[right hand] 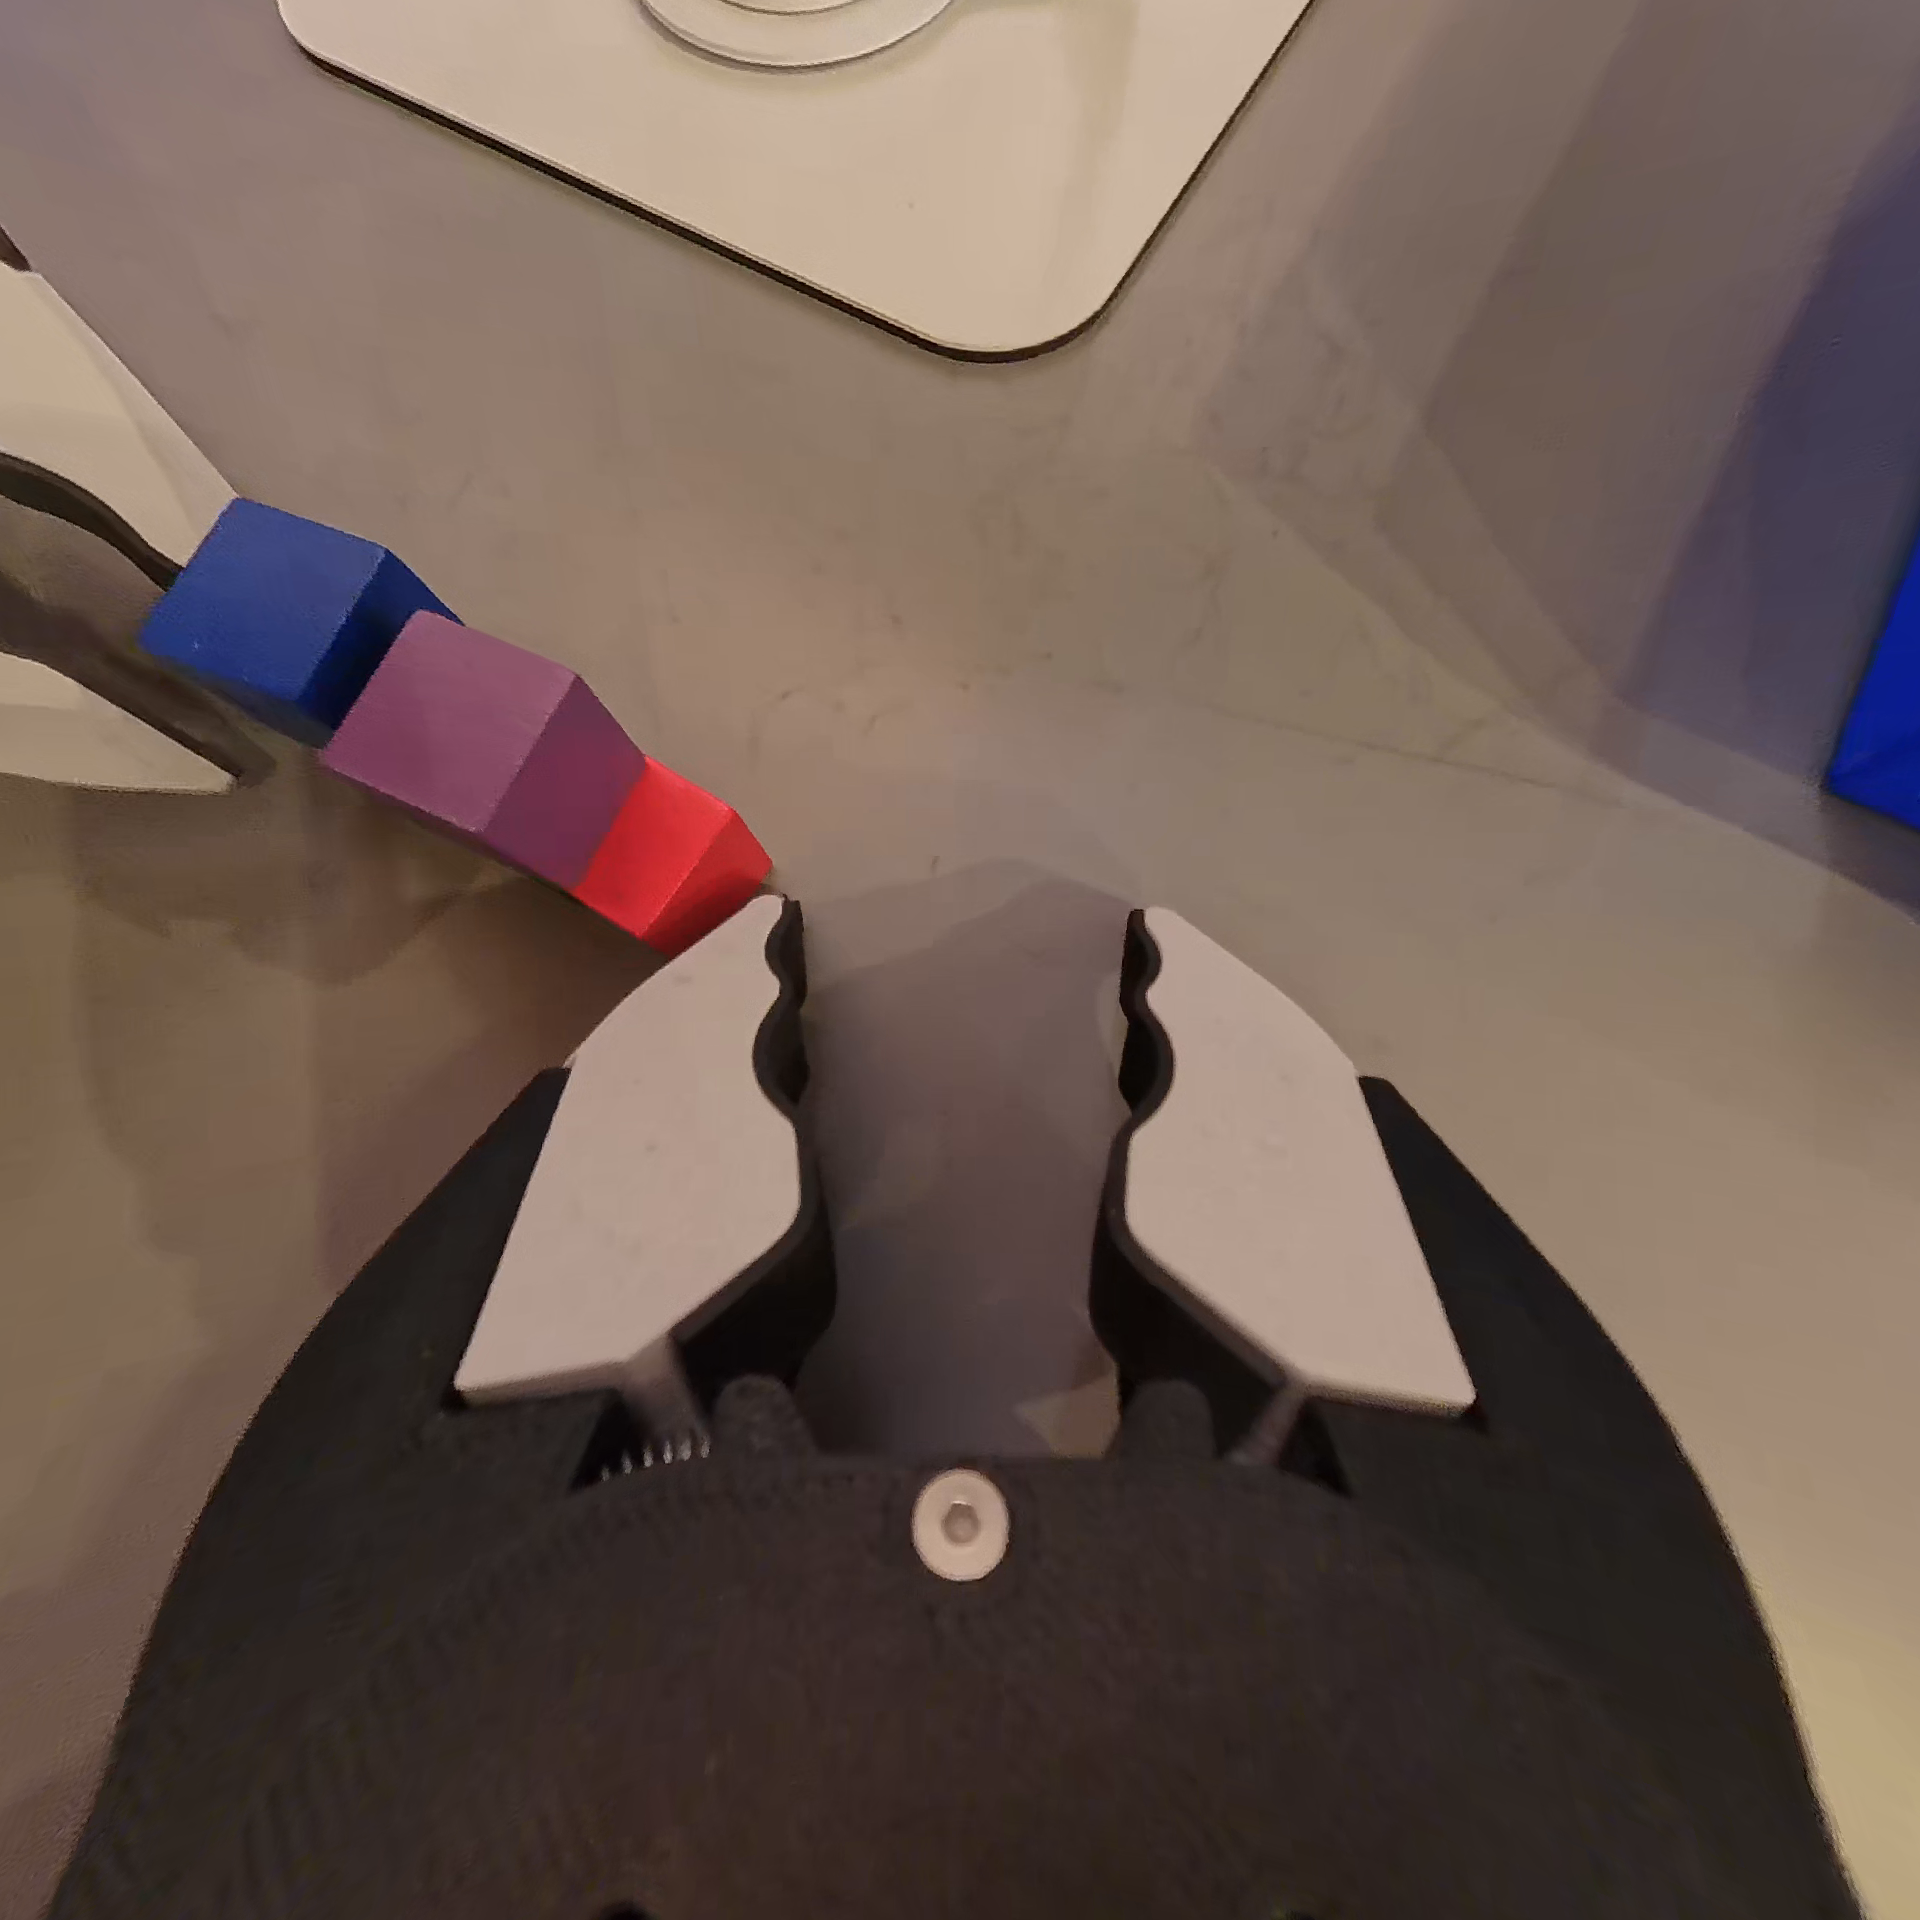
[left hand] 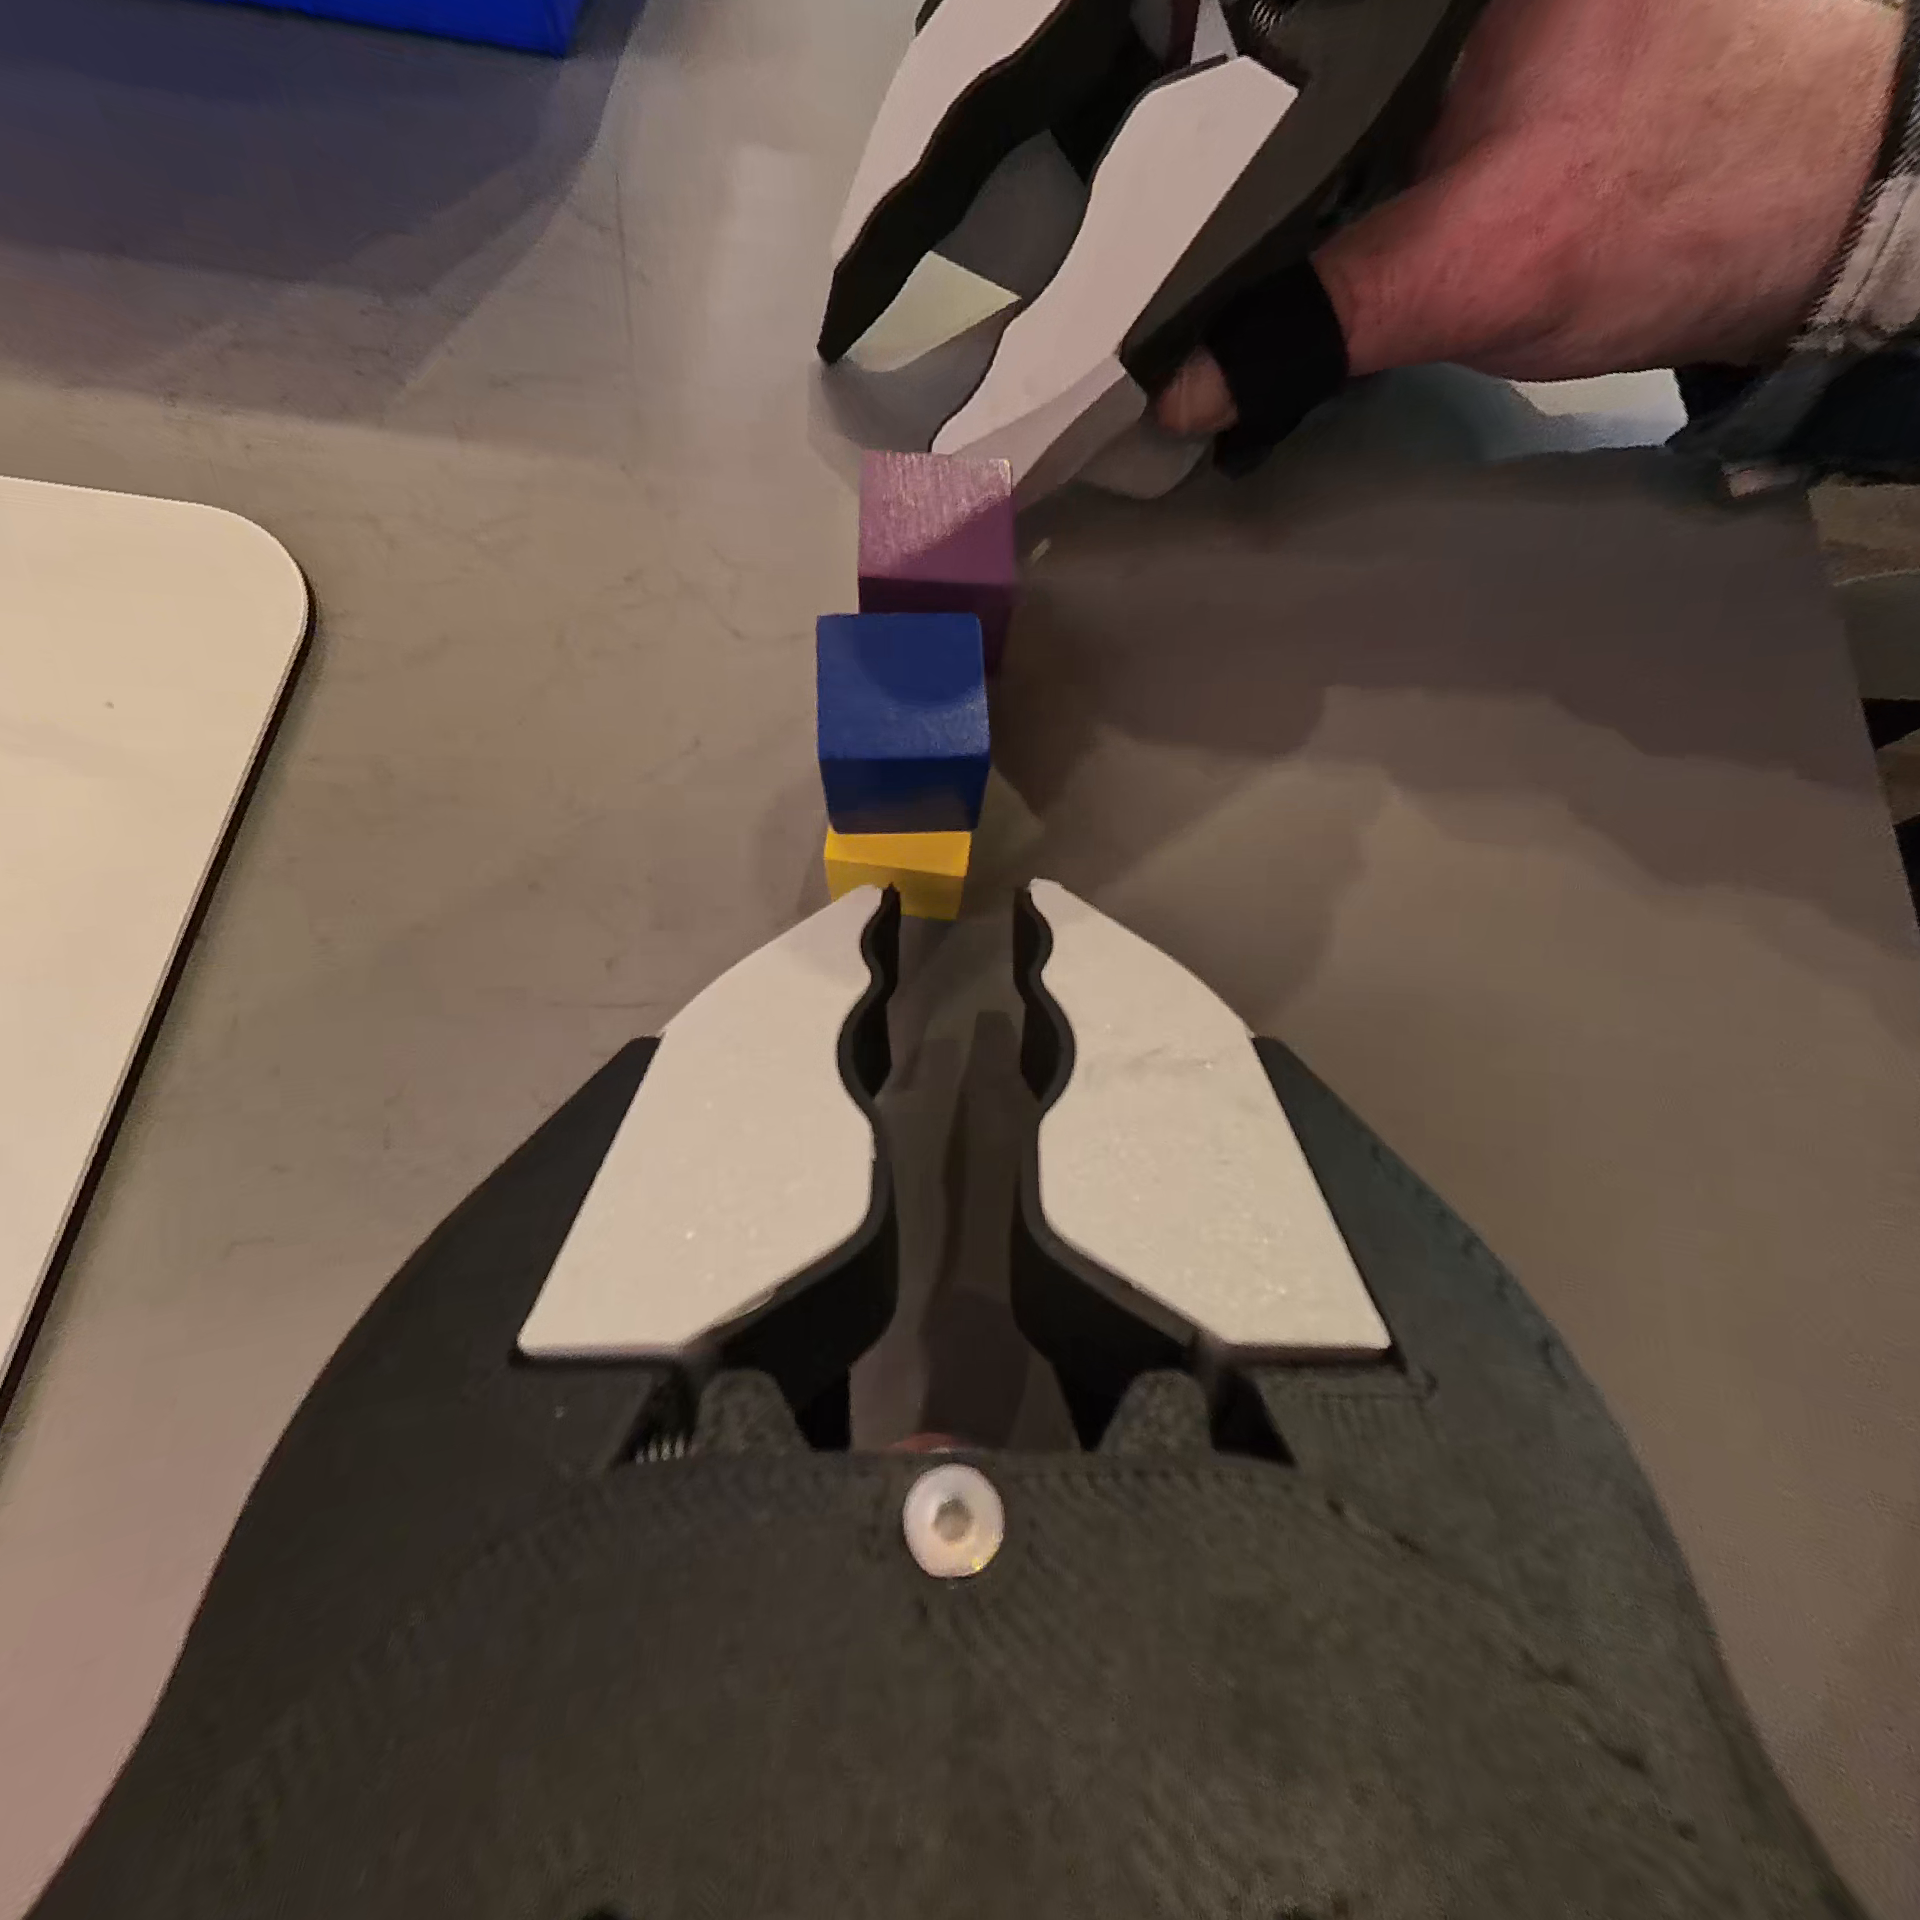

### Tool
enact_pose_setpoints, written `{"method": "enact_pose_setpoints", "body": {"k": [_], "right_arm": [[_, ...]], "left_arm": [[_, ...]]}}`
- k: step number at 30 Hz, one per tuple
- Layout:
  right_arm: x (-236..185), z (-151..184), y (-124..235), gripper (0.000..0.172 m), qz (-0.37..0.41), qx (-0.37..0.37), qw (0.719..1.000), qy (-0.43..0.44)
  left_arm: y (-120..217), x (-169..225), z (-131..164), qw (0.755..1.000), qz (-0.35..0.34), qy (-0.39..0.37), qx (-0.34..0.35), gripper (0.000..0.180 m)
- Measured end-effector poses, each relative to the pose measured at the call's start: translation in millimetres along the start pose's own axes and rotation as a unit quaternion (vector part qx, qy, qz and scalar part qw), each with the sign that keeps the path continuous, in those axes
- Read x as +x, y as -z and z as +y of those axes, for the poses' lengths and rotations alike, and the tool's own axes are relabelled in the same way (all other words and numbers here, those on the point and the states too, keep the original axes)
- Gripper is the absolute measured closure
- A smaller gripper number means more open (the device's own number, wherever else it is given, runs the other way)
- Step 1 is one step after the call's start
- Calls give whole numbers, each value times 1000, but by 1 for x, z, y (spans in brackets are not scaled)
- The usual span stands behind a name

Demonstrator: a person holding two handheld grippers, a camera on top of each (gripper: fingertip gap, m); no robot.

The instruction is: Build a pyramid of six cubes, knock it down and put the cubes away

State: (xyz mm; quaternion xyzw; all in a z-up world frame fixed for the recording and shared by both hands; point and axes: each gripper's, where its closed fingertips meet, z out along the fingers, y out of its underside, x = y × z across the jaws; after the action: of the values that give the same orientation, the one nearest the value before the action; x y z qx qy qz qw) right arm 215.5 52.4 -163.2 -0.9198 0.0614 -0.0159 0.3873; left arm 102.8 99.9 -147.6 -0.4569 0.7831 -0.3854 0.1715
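Both grippers, left [left hand: 956,894] and right [right hand: 961,914], parted and bare, flanking a cube row: yellow cube [left hand: 899,871], blue cube [left hand: 902,717], purple cube [left hand: 935,535], red cube [right hand: 665,857]; white board [right hand: 831,156] beyond.

A grey, faintly mottled table [right hand: 1039,623] fills both views. On it lies a cream board with rounded corners and a dark edge [right hand: 883,208]; a pale round disc [right hand: 790,31] sits on the board at the frame's upper edge. Well apart from the board, a bright blue object [right hand: 1886,717] rests on the table, cut off by the frame's edge.
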Motion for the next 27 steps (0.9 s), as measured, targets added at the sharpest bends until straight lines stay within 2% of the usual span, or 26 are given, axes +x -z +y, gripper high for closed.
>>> {"method": "enact_pose_setpoints", "body": {"k": [17, 27], "right_arm": [[-6, 0, 0, 113, -7, 0, 1000, 7], [-6, -1, 1, 114, -11, 2, 1000, -1]], "left_arm": [[-3, 7, 2, 1000, 8, -11, -14, 161], [-3, 8, 4, 1000, 5, 1, -19, 151]]}}
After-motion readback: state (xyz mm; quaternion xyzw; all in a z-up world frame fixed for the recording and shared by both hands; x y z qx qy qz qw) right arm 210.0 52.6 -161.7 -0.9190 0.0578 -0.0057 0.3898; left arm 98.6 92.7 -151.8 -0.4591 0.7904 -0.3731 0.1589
